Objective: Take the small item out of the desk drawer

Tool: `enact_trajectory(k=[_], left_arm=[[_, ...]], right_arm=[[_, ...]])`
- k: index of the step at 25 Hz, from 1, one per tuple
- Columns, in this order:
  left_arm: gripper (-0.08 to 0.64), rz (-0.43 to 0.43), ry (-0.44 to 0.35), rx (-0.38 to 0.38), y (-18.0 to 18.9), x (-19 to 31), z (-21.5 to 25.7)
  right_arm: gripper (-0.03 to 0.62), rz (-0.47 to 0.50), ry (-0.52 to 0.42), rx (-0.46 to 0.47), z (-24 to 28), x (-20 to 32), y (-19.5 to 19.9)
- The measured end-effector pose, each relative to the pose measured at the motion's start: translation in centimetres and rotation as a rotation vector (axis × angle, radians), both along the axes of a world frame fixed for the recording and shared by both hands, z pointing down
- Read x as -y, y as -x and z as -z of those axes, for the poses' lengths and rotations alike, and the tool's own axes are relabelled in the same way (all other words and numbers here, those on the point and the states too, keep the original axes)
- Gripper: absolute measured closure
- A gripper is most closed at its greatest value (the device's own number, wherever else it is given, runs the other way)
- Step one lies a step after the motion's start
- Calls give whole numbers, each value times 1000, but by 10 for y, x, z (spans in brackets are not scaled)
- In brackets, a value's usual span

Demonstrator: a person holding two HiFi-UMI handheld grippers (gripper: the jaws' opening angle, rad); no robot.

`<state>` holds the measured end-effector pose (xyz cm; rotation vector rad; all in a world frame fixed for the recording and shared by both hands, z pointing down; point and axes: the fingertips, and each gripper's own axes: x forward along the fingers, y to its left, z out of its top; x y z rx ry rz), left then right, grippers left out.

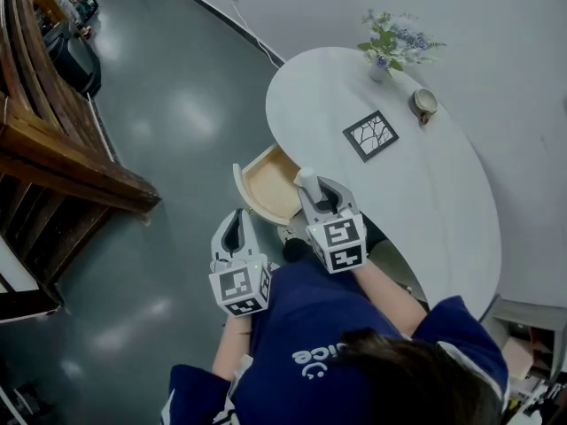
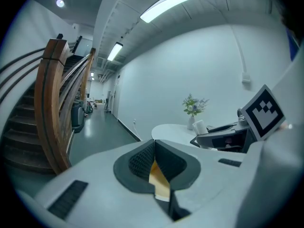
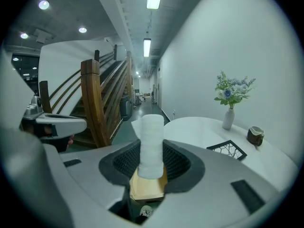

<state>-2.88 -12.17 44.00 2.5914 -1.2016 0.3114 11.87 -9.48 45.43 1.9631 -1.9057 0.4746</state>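
A small white roll stands upright between the jaws of my right gripper, which is shut on it. It hangs above the open wooden drawer at the near edge of the white oval table. My left gripper is to the left of the drawer, lower in the head view. Its jaws are shut with nothing between them. The drawer's inside looks bare where it shows.
On the table are a vase of flowers, a small cup and a black square trivet. A wooden staircase runs along the left over grey floor. A wall stands behind the table.
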Motion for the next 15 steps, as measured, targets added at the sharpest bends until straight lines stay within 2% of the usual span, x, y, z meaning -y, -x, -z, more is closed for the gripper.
enact_trajectory(k=[6, 15], left_arm=[[555, -6, -63, -9, 0, 7, 25], [555, 21, -112, -21, 4, 14, 45]], right_arm=[[443, -26, -82, 4, 28, -1, -6], [443, -25, -195, -16, 62, 0, -5]])
